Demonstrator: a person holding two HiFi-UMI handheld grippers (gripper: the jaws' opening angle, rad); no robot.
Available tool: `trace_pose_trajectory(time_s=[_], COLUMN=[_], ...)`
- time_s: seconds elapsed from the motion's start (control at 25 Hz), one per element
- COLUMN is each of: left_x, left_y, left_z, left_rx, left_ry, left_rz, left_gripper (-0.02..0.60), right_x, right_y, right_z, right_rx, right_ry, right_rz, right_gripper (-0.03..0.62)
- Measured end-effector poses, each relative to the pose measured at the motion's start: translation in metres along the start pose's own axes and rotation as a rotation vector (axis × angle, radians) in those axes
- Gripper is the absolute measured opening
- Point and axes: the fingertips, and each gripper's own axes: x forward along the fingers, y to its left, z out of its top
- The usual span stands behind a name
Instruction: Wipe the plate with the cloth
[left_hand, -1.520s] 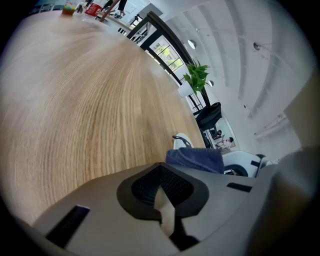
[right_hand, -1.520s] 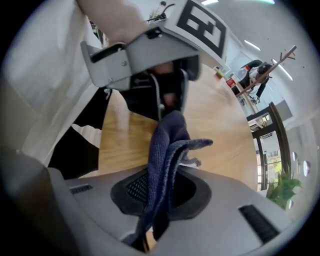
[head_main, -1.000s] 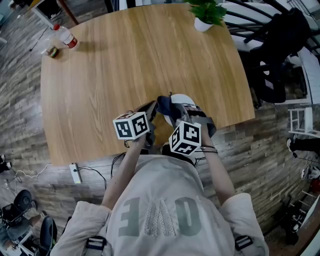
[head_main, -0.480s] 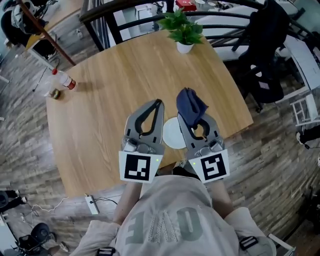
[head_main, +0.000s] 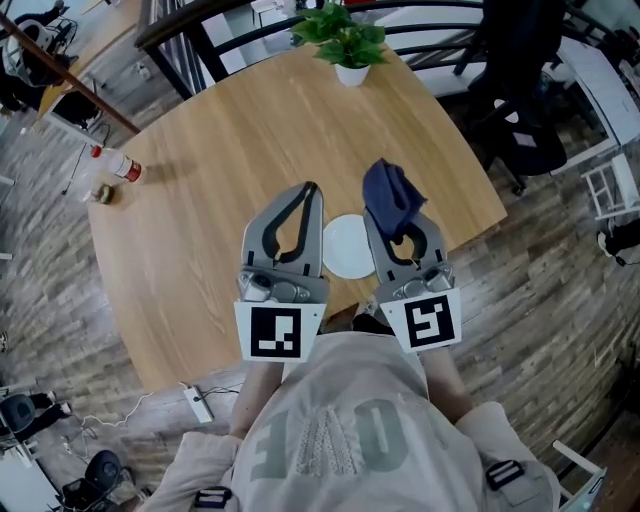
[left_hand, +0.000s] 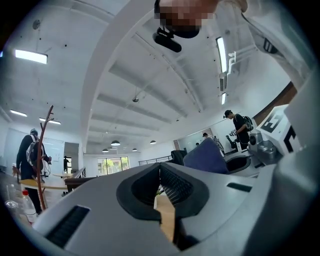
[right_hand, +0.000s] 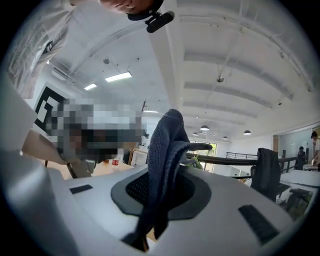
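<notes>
Your left gripper (head_main: 309, 190): centre of the head view, jaws clenched together, nothing between them.
Your right gripper (head_main: 388, 205): just right of it, jaws clamped on the dark blue cloth (head_main: 392, 195), which bunches up past the tips.
White plate (head_main: 345, 248): on the wooden table (head_main: 220, 150), near its lower edge, showing between your two grippers.
Potted plant (head_main: 345, 45): top centre, at the table's far edge.
Bottle (head_main: 120, 166): upper left, lying on the table.
</notes>
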Motion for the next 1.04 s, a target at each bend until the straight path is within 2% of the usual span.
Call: trace_pose_trajectory(time_s=[0.2, 1.04], left_x=[-0.002, 0.004], left_y=[0.004, 0.008], left_z=[-0.002, 0.0], left_rx=[-0.027, -0.016], left_ry=[0.009, 0.007], left_rz=[0.011, 0.009], left_gripper=[0.008, 0.008], right_x=[-0.002, 0.002], right_y=[0.0, 0.008], right_z=[0.0, -0.011], right_rx=[0.003, -0.043], right_ry=[0.002, 0.041], right_rz=[-0.013, 0.023], right_gripper=[0.06, 0.06])
